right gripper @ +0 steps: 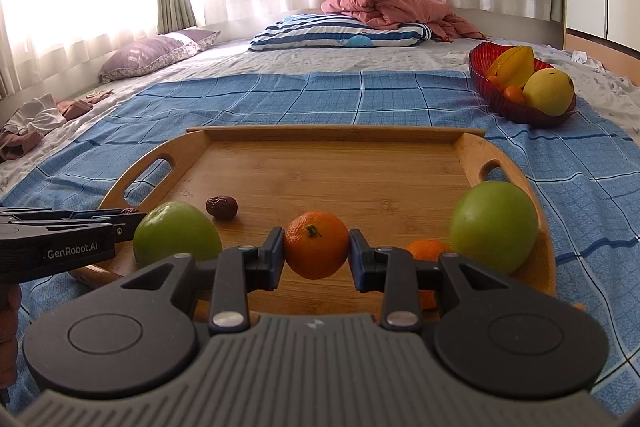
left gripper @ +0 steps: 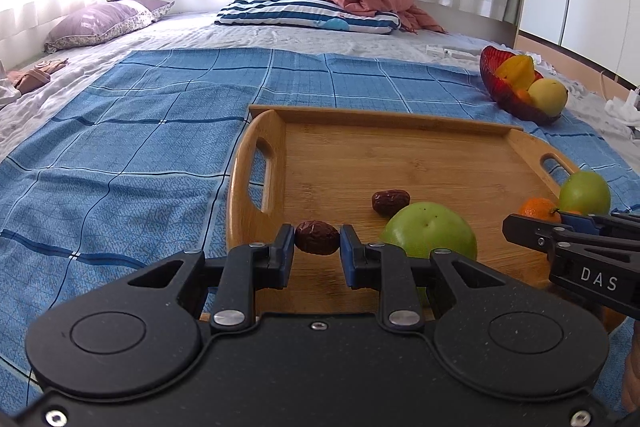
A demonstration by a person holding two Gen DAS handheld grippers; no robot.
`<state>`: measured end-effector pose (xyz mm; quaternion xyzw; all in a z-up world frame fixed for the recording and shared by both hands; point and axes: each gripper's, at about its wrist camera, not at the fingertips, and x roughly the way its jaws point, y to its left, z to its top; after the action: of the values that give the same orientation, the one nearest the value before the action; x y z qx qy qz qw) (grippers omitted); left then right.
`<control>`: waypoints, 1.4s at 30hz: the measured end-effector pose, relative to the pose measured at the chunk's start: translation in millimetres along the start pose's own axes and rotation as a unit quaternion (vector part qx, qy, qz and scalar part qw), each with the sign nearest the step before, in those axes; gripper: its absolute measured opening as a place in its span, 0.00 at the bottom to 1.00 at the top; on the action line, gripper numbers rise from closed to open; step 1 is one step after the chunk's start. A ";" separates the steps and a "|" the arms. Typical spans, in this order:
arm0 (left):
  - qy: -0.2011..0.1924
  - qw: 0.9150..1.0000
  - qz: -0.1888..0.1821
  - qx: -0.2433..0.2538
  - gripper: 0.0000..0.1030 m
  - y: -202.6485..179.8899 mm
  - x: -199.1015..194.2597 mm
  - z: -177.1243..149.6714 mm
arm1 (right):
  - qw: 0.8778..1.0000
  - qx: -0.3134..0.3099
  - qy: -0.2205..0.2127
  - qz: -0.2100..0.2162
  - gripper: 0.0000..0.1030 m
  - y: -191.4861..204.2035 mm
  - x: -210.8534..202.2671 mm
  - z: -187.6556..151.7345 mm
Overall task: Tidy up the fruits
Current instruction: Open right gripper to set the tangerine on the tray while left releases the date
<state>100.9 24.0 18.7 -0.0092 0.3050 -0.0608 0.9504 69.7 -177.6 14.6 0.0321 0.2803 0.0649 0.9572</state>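
A wooden tray (left gripper: 400, 155) (right gripper: 320, 163) lies on the blue checked cloth. My left gripper (left gripper: 317, 239) is shut on a brown date (left gripper: 317, 237) over the tray's near left part. A second date (left gripper: 391, 202) (right gripper: 221, 207) lies on the tray beside a green apple (left gripper: 430, 229) (right gripper: 176, 239). My right gripper (right gripper: 317, 247) is shut on a mandarin (right gripper: 316, 243) (left gripper: 538, 207). Another mandarin (right gripper: 426, 251) and a second green apple (right gripper: 494, 225) (left gripper: 585, 191) sit at the tray's right end.
A red glass bowl (left gripper: 500, 95) (right gripper: 504, 107) with a starfruit, a yellow pear and small oranges stands at the far right on the cloth. Pillows and a pink quilt (right gripper: 392, 7) lie at the head of the bed. Clothes lie at the left edge.
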 end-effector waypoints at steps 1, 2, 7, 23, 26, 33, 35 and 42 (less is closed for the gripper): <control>0.001 1.000 0.000 0.001 0.23 -0.2 0.5 -0.6 | 1.000 0.000 0.002 -0.001 0.37 0.7 1.4 0.0; 0.003 1.000 0.000 0.001 0.23 0.1 1.7 -0.7 | 1.000 0.000 0.004 -0.001 0.37 1.0 2.3 0.0; 0.009 1.000 0.001 0.000 0.23 0.4 5.3 -2.5 | 1.000 0.001 0.011 -0.004 0.37 0.9 6.4 -0.5; 0.016 1.000 0.005 0.009 0.23 -5.0 11.9 -4.9 | 1.000 0.005 0.028 -0.011 0.38 -0.8 14.4 -5.6; 0.015 1.000 0.006 0.011 0.23 -5.7 12.0 -5.3 | 1.000 0.003 0.027 -0.012 0.39 -0.3 14.9 -5.6; 0.015 1.000 0.010 0.014 0.27 -7.9 12.1 -6.7 | 1.000 -0.007 0.021 -0.015 0.44 2.6 13.6 -6.7; 0.016 1.000 0.012 0.012 0.29 -7.6 12.2 -6.6 | 1.000 -0.008 0.017 -0.016 0.51 2.8 11.8 -6.8; 0.019 1.000 0.001 0.003 0.37 -4.2 7.8 -6.4 | 1.000 -0.021 0.001 -0.017 0.64 5.1 1.3 -7.7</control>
<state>103.1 19.1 9.2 -0.0050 0.3224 -0.0605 0.9446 66.1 -172.1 7.9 0.0075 0.2804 0.0546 0.9583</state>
